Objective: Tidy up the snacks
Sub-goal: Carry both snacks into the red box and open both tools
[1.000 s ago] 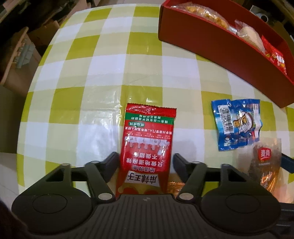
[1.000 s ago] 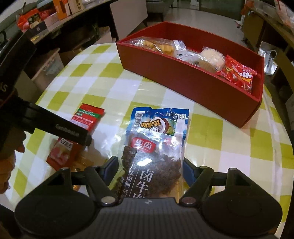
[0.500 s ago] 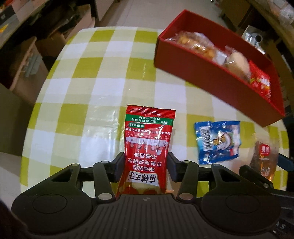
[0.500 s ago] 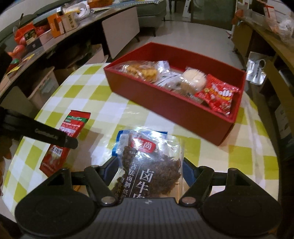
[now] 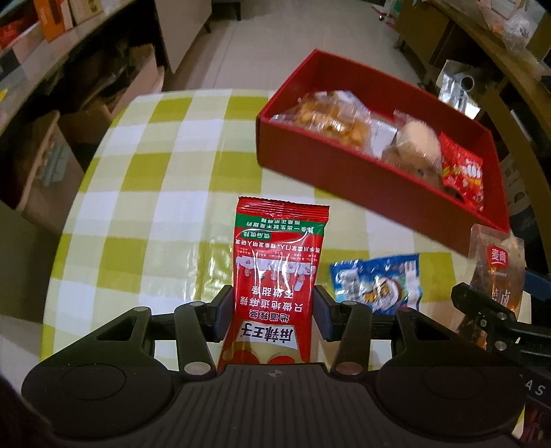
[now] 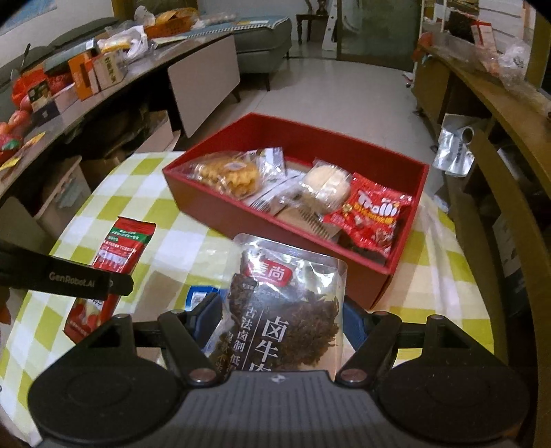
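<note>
While clamped | left claw (image 5: pixel 272 310): red packet (image 5: pixel 279 262) | right claw (image 6: pixel 280 318): beef pouch (image 6: pixel 289 303)

— Pale tiled floor (image 6: pixel 361 93) toward twelve o'clock, grey sofa (image 6: pixel 265 31) at its far end.
— Long cluttered counter (image 6: pixel 113 89) curving along ten o'clock, wooden shelving (image 6: pixel 489 86) at two. Dim, warm light throughout; green-and-white checked cloth on the table (image 5: pixel 144 193).

A box (image 6: pixel 399 268) sits at the far right of the counter (image 5: pixel 144 193), with a cookie pack (image 6: pixel 229 172), a bun (image 6: pixel 327 184) and a candy bag (image 6: pixel 373 215) lined up left to right inside. Nearer, a sachet (image 5: pixel 279 268) lies left of a small packet (image 5: pixel 378 282), with a jerky pouch (image 6: pixel 292 303) in front of the box.
</note>
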`<control>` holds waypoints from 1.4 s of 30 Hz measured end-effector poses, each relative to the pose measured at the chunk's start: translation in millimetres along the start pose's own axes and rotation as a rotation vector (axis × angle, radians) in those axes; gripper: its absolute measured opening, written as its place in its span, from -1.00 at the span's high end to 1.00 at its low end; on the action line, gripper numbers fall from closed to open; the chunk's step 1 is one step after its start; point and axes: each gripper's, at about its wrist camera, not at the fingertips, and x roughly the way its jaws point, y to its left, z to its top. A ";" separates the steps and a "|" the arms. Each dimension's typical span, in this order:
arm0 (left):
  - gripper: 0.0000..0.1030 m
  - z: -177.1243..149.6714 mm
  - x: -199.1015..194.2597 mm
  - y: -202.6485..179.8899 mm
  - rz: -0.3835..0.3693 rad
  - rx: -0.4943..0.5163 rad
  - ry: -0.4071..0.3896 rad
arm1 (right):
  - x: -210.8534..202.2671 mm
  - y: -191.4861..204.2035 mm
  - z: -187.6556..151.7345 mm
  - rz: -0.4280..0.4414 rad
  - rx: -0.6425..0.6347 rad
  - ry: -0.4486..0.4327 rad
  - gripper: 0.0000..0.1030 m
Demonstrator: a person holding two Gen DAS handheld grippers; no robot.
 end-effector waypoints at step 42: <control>-0.10 48.5 -14.4 -75.1 0.031 0.107 -0.195 | 2.2 -38.9 53.3 -0.045 0.068 -0.114 -0.57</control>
